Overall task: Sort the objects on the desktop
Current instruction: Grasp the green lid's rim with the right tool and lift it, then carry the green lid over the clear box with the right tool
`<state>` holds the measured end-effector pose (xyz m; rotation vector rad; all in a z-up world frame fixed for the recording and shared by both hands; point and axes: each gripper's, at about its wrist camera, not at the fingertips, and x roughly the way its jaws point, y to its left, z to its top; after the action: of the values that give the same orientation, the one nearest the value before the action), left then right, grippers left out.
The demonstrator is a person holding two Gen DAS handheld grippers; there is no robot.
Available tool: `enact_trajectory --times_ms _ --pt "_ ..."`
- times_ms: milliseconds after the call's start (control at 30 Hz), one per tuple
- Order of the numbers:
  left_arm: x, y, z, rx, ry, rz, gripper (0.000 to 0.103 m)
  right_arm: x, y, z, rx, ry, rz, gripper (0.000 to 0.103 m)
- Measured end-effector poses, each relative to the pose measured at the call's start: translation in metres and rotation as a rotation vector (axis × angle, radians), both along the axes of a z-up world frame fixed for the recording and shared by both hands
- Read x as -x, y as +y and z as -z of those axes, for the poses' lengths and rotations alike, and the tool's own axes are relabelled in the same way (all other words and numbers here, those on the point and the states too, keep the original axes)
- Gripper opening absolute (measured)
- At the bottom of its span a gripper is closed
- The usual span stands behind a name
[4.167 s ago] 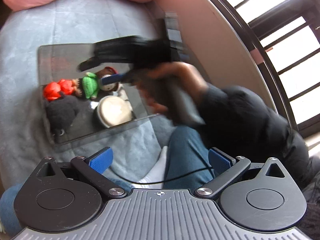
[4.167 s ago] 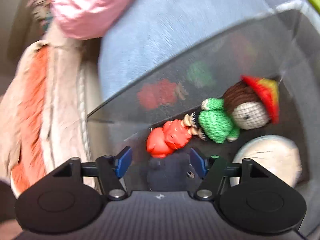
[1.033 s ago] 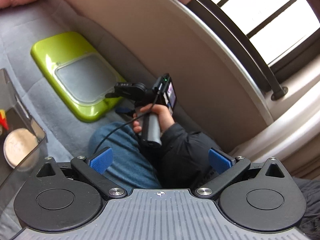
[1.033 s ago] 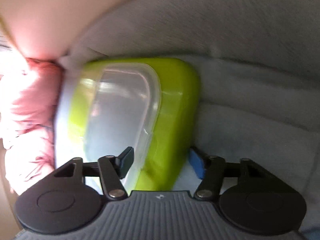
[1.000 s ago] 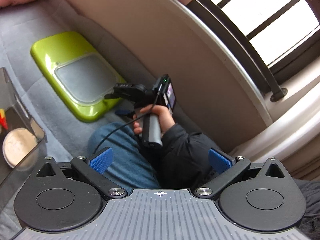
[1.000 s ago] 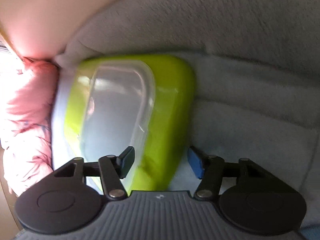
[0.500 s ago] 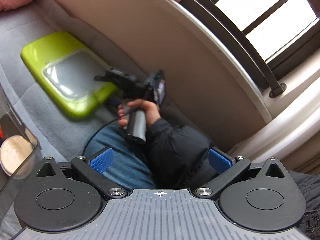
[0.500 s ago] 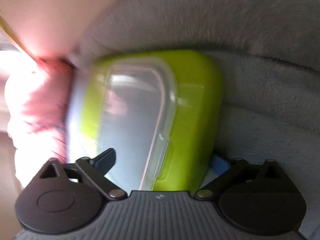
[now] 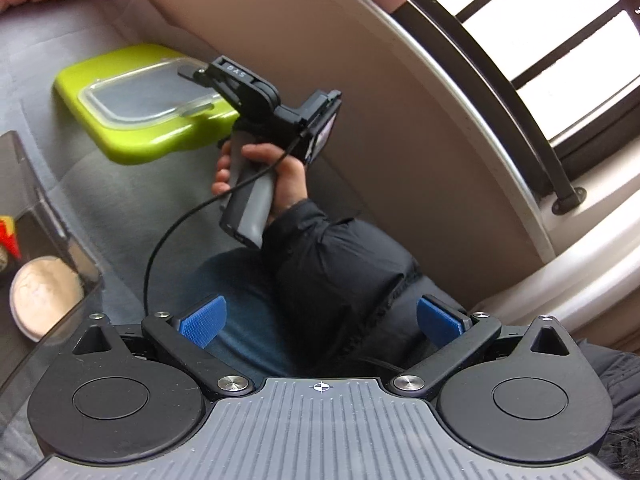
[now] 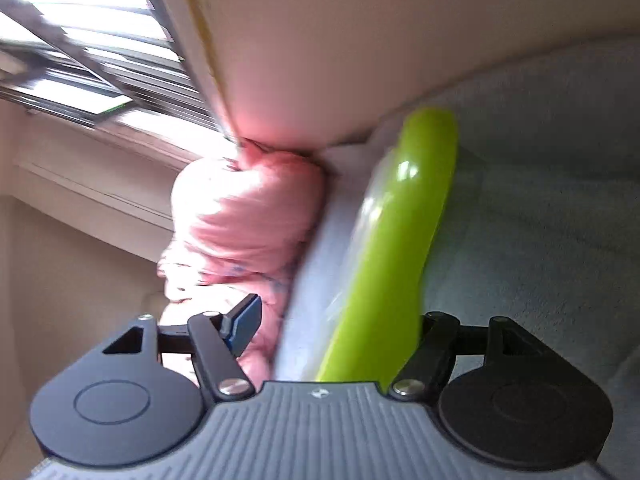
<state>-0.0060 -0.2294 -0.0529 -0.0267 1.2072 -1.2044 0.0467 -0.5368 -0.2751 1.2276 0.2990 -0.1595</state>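
A lime green lid (image 9: 136, 108) with a clear centre panel is tilted up off the grey blanket, and its near edge sits between the fingers of my right gripper (image 9: 224, 92). In the right wrist view the lid (image 10: 392, 248) runs edge-on between the jaws of my right gripper (image 10: 336, 324), which stand wide apart; the right pad is hidden behind the lid. My left gripper (image 9: 320, 320) is open and empty above the person's lap. A clear grey bin (image 9: 60, 240) at the left holds a round cream disc (image 9: 40, 292).
A beige padded wall (image 9: 360, 100) and a barred window (image 9: 540, 32) stand behind. A pink quilt (image 10: 240, 232) lies beyond the lid. The person's arm in a black sleeve (image 9: 340, 264) and their jeans fill the middle. A grey blanket (image 10: 540, 208) covers the surface.
The right gripper has slid onto the near edge of the green lid and raised it from flat to tilted. The left gripper has stayed open and nearly still.
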Motion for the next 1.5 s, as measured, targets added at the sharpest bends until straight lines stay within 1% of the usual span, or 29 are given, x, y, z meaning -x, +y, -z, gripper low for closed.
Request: enact_trajectory --times_ms 33,100,200,267,300,333,367,400,467,533,600,667,733,833,900,1000,1100,1200,1300,1433,1500 --pt "-0.002 0.001 0.001 -0.002 0.002 -0.006 0.103 -0.005 0.001 0.001 -0.006 0.011 0.001 0.066" --pt "-0.004 0.002 0.003 -0.004 0.009 -0.017 0.103 -0.006 0.004 0.002 -0.009 0.033 0.014 0.066" --pt "-0.007 0.002 0.006 0.001 0.026 -0.025 0.103 -0.009 0.004 0.001 -0.003 0.065 0.039 0.055" --pt "-0.009 0.005 0.01 0.004 0.037 -0.031 0.103 0.008 0.008 -0.007 0.003 0.076 0.062 0.047" --pt "-0.009 0.006 0.012 0.004 0.042 -0.035 0.103 0.008 0.006 -0.009 0.008 0.078 0.071 0.037" --pt "-0.01 0.008 0.014 0.003 0.047 -0.04 0.103 0.005 0.005 -0.012 0.015 0.084 0.072 0.029" --pt "-0.01 0.012 0.016 0.002 0.054 -0.047 0.103 0.008 0.004 -0.016 0.023 0.096 0.062 0.028" --pt "-0.011 0.016 0.019 0.005 0.064 -0.055 0.103 0.01 0.004 -0.019 0.029 0.109 0.053 0.024" --pt "-0.011 0.024 0.021 0.026 0.091 -0.064 0.103 0.009 0.003 -0.02 0.0 0.134 0.039 0.024" --pt "-0.012 0.029 0.022 0.041 0.112 -0.072 0.103 0.009 0.006 -0.017 -0.025 0.137 0.024 0.023" --pt "-0.012 0.032 0.022 0.042 0.113 -0.084 0.103 0.008 0.01 -0.016 -0.016 0.137 0.023 0.022" --pt "-0.013 0.034 0.021 0.043 0.112 -0.097 0.103 0.009 0.014 -0.016 -0.049 0.119 0.006 0.021" --pt "-0.015 0.037 0.02 0.051 0.116 -0.112 0.103 0.011 0.018 -0.023 -0.081 0.073 -0.027 0.019" --pt "-0.017 0.043 0.022 0.065 0.127 -0.141 0.103 0.02 0.027 -0.057 0.002 0.023 -0.066 0.021" --pt "-0.017 0.049 0.024 0.07 0.133 -0.166 0.103 0.024 0.028 -0.082 0.021 -0.014 -0.08 0.022" --pt "-0.014 0.057 0.02 0.091 0.123 -0.18 0.103 0.03 0.024 -0.118 0.063 -0.041 -0.101 0.024" --pt "-0.01 0.065 0.015 0.122 0.108 -0.185 0.103 0.041 0.015 -0.14 0.028 -0.05 -0.124 0.026" --pt "-0.008 0.072 0.013 0.15 0.107 -0.191 0.103 0.047 0.004 -0.154 -0.065 -0.062 -0.15 0.029" --pt "-0.012 0.081 0.017 0.186 0.137 -0.204 0.103 0.054 0.0 -0.169 -0.125 -0.063 -0.177 0.032" --pt "-0.023 0.095 0.03 0.278 0.234 -0.245 0.103 0.07 0.002 -0.196 -0.144 -0.078 -0.217 0.035" --pt "-0.03 0.101 0.042 0.343 0.313 -0.267 0.103 0.077 0.003 -0.211 -0.15 -0.097 -0.233 0.037"
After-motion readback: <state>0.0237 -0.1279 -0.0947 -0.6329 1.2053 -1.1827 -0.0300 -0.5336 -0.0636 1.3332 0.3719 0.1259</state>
